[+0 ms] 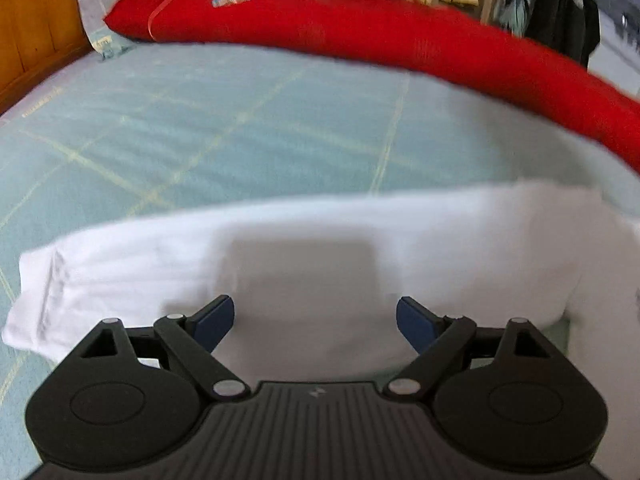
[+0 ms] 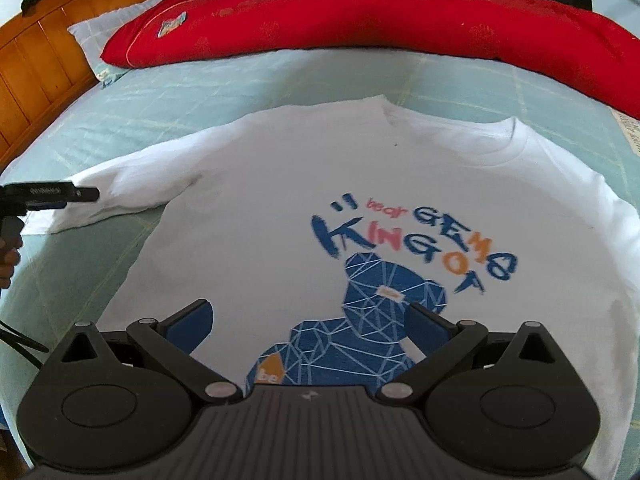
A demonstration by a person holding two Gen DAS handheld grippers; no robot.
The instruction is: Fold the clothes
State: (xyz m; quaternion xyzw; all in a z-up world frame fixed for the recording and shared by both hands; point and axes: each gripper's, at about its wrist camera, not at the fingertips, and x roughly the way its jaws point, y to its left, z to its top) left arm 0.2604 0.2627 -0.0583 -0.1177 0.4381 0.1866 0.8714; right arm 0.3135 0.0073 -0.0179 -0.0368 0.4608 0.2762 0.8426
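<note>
a home bedroom: bed (image 2: 240, 92), wooden headboard (image 2: 44, 64), hanging clothes (image 1: 560, 12)

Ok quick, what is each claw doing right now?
Left claw: open, holding nothing, over the white T-shirt's sleeve.
Right claw: open, holding nothing, over the T-shirt's bear print.

One white T-shirt (image 2: 280, 208) spread on bed; one blue bear print (image 2: 360, 320) on chest; one sleeve (image 1: 120, 264) under left camera; two grippers counted, left gripper (image 1: 315, 316) and right gripper (image 2: 308, 320), two blue pads each; one long red bolster (image 2: 400, 20); one pillow (image 2: 92, 36); one wooden headboard (image 2: 44, 56); one checked sheet (image 1: 240, 120); hanging clothes at back, several, number unclear.
</note>
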